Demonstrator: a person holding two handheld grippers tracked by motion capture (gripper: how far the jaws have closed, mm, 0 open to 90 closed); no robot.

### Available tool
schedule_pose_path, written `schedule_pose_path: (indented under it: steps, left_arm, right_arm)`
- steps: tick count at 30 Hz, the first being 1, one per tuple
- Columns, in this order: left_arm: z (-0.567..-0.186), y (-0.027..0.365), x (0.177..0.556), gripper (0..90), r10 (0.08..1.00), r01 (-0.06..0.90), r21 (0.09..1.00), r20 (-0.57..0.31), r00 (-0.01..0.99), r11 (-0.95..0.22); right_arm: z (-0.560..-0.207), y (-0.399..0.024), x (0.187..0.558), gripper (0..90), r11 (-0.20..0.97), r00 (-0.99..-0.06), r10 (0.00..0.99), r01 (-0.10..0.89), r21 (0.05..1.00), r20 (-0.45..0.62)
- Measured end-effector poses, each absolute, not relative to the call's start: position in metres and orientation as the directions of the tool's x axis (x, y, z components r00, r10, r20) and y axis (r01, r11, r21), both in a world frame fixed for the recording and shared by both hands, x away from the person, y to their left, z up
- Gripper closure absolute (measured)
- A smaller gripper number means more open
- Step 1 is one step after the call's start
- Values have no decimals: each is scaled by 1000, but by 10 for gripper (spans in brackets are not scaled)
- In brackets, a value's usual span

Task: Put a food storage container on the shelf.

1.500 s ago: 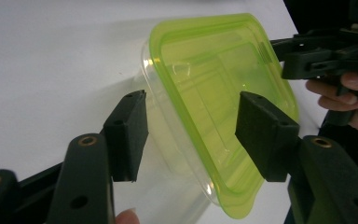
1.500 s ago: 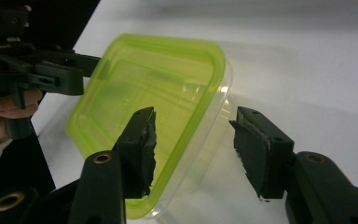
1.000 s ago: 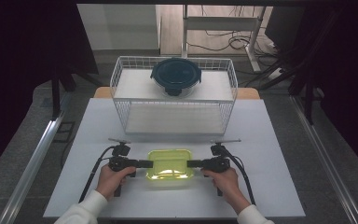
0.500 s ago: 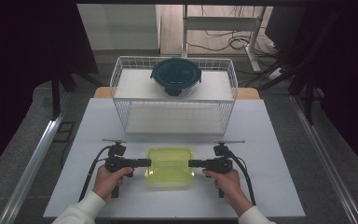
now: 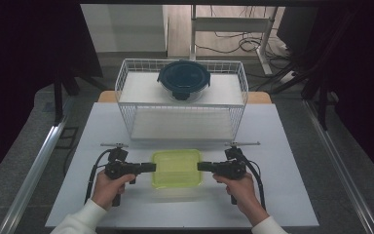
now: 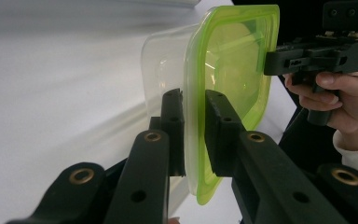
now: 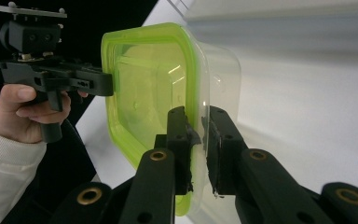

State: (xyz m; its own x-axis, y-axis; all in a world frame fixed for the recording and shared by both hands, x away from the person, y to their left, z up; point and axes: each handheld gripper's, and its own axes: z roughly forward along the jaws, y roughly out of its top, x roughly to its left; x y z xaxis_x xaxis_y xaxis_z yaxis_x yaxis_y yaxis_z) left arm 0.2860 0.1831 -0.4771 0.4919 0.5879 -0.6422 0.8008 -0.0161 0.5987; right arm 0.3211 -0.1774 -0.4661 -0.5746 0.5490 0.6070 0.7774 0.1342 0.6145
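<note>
Two claws on one box here, so the whole trick is keeping them in sync. We've got the clear rectangular plastic container with the lime-green lid (image 5: 177,168) sitting low over the white tabletop (image 5: 292,195), just in front of the white wire basket (image 5: 126,92); whether it's resting or barely lifted, we can't tell from above. The left claw (image 5: 148,167) is clamped on the lid rim at the left short end, and the right claw (image 5: 205,166) is clamped on the rim at the right short end.

For doing this well: we'd say hold both hands at the same height, move them together, and don't pull outward, since each claw only has a thin lip of rim and could slip off. Any twist between the two hands probably flexes the lid.

Orientation: lid faces up, base faces down, so it's level and right way up. Its long axis runs left to right across the tabletop, straight between the two claws and parallel to the front of the basket.
</note>
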Motion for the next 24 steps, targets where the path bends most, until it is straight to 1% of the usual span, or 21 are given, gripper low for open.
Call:
schedule_pose_path:
  steps: [10, 18, 24]
  left_arm:
    - [-451, 183, 283, 801, 597, 755, 655, -592, 542, -36]
    - [-433, 180, 290, 804, 586, 728, 684, -570, 577, -52]
    - [-412, 179, 298, 805, 576, 707, 705, -554, 602, -61]
  right_arm:
    - [-437, -176, 313, 797, 154, -651, 546, 697, 700, 528]
    - [-420, -181, 313, 796, 146, -677, 537, 662, 735, 503]
    - [-400, -184, 317, 796, 142, -694, 534, 636, 759, 482]
